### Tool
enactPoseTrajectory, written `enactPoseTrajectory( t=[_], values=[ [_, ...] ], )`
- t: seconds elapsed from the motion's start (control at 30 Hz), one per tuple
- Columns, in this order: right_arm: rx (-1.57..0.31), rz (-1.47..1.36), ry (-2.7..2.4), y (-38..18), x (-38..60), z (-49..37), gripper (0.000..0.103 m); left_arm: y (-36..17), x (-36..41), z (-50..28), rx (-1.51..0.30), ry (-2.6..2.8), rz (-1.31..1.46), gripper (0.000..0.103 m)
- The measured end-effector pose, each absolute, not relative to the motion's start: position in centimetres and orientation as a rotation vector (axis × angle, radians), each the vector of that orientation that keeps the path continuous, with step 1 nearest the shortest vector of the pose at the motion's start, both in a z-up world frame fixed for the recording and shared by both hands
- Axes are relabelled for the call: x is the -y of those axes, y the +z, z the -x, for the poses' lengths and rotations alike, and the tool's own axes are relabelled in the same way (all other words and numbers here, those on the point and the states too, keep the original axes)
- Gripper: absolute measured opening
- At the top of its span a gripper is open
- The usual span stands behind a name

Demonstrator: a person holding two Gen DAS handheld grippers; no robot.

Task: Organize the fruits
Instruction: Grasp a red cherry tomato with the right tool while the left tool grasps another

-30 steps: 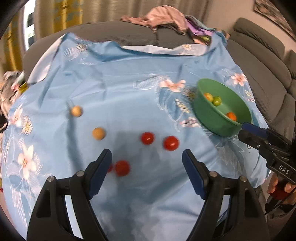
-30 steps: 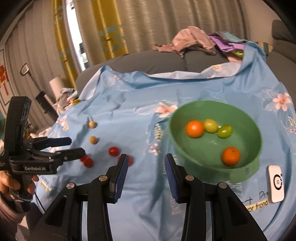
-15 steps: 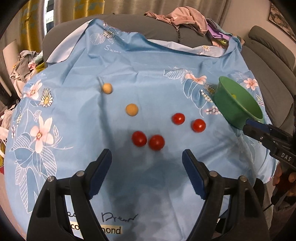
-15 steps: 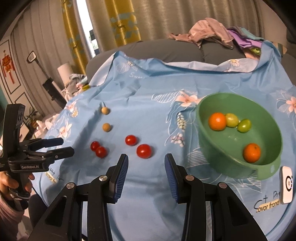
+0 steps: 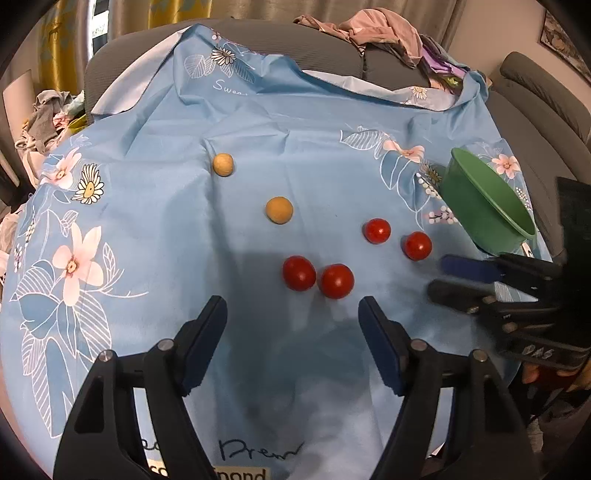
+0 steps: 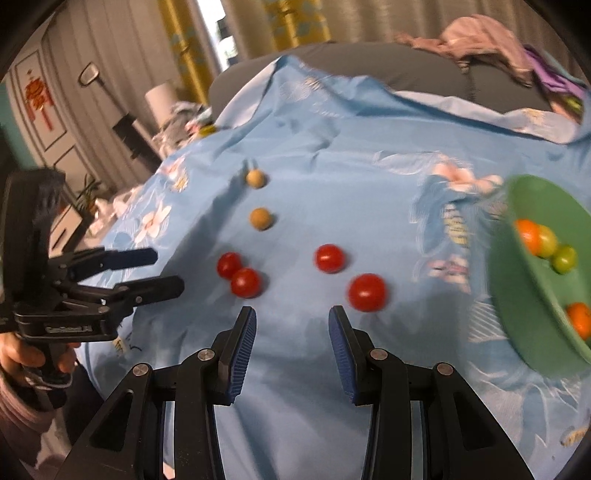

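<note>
Several red tomatoes lie on the blue flowered cloth (image 5: 155,229): a touching pair (image 5: 317,277) just ahead of my left gripper (image 5: 291,328), and two more (image 5: 376,230) (image 5: 417,245) to the right. Two tan round fruits (image 5: 279,210) (image 5: 223,164) lie farther back. The green bowl (image 5: 480,206) at the right holds orange and green fruits (image 6: 546,242). My left gripper is open and empty. My right gripper (image 6: 291,332) is open and empty, with a tomato (image 6: 367,292) just right of its tip. Each gripper shows in the other's view (image 5: 461,277) (image 6: 147,273).
The cloth covers a grey sofa (image 5: 295,48). A heap of clothes (image 5: 373,33) lies on the sofa back. More clutter (image 5: 48,114) sits off the left edge. The cloth's front edge, with printed words (image 5: 258,450), is near me.
Both grippers have swung left. The tomatoes now sit nearer the middle of both views, and the bowl has slid to the right edge. My right gripper has moved in towards the tomatoes.
</note>
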State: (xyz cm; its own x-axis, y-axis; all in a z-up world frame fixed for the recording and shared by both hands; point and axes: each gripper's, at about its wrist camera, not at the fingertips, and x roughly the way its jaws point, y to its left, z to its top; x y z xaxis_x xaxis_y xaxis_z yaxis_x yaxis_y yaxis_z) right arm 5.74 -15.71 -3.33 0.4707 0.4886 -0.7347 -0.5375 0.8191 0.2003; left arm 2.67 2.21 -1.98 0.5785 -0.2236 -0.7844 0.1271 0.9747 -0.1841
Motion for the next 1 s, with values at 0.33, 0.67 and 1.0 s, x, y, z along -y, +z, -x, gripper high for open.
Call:
enactPoseTrajectory(
  t=[0.33,0.67,1.0],
  values=[
    [-0.947,0.142,0.710,-6.1,9.9,-8.6,0.041,-2.3,-3.8,-2.8,-0.930,-0.207,0.134,0.071],
    [-0.935,0.141,0.715,-6.8,9.3,-9.0,0.031,-2.7,-3.5,-3.7,-0.927,-0.222,0.123,0.066],
    [-0.923,0.036,0.656,-5.5,14.5,-8.4,0.031,-3.6,-1.0,-6.0,-0.956,-0.261,0.055,0.056]
  ],
)
